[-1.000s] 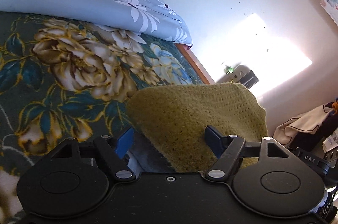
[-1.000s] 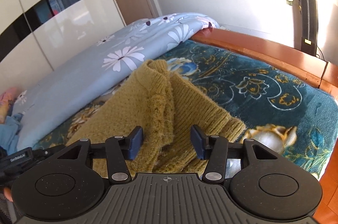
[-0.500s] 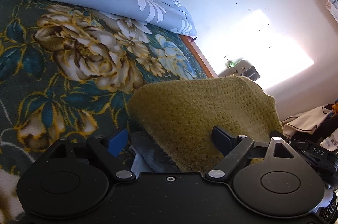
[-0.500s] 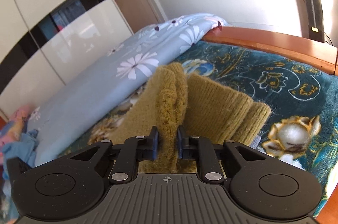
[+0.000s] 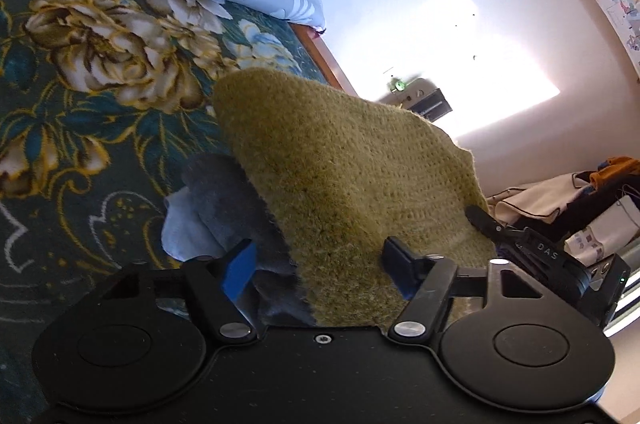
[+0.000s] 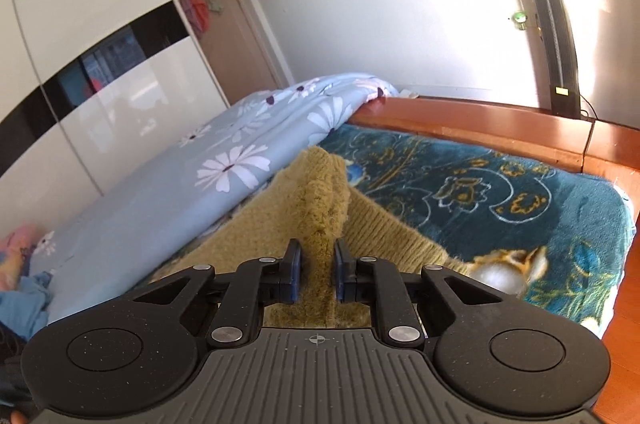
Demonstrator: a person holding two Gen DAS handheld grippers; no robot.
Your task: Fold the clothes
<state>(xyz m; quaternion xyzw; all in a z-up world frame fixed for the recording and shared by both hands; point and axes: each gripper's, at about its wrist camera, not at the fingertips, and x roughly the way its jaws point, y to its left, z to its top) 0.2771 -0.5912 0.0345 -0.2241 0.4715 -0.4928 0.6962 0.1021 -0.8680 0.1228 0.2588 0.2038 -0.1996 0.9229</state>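
Left wrist view: your left gripper (image 5: 320, 270) points down at the bed, its jaws closing with the edge of the mustard sweater (image 5: 352, 175) between them; the pads are not yet pressing on the knit. The sweater rises straight ahead of the fingers and drapes off to the right, over the floral blanket (image 5: 80, 95). A grey cloth (image 5: 216, 207) lies beneath it, just beside the left finger.

Right wrist view: your right gripper (image 6: 317, 274) is clamped on a thick bunched fold of the sweater (image 6: 320, 199), which runs straight away from the jaws toward the pale blue quilt (image 6: 192, 175). The rest lies down left and right on the blanket (image 6: 520, 191). This hand already has the garment; the left one must finish its grip before any fold.
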